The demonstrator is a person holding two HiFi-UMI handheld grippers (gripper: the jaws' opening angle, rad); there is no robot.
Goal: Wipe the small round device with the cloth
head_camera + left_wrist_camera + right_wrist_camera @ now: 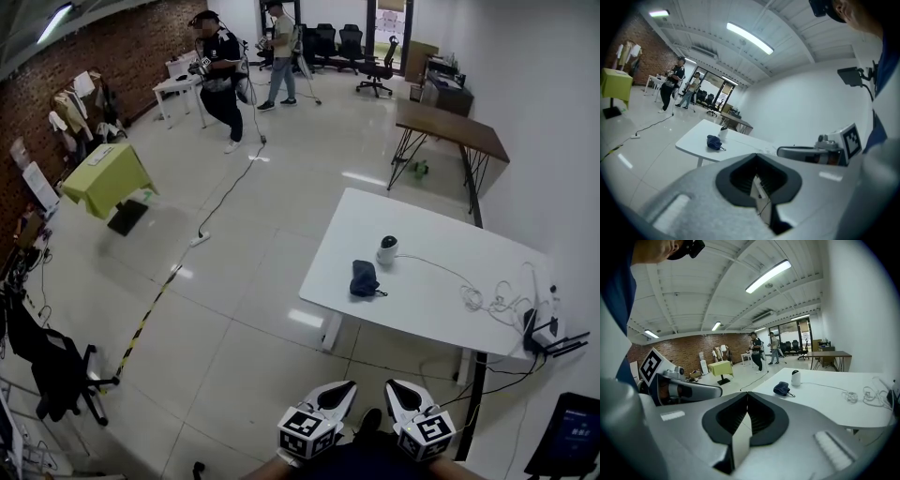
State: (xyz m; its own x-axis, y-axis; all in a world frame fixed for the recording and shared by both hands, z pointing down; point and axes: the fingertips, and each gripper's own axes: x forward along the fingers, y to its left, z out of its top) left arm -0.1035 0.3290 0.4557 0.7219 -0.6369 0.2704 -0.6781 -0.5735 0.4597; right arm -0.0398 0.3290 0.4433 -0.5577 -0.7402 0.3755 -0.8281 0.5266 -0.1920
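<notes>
While the cloth (364, 278) lies beside the small round device (387, 249), my left fingers (336, 399) and right fingers (403, 397) are clenched empty: wiping unbegun.

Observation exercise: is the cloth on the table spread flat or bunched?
Bunched: the cloth sits as a rumpled heap, not flat.

Head view high, steeply down; left gripper (339, 392) and right gripper (397, 392) views low, near level; all share distant worktop (422, 281).
</notes>
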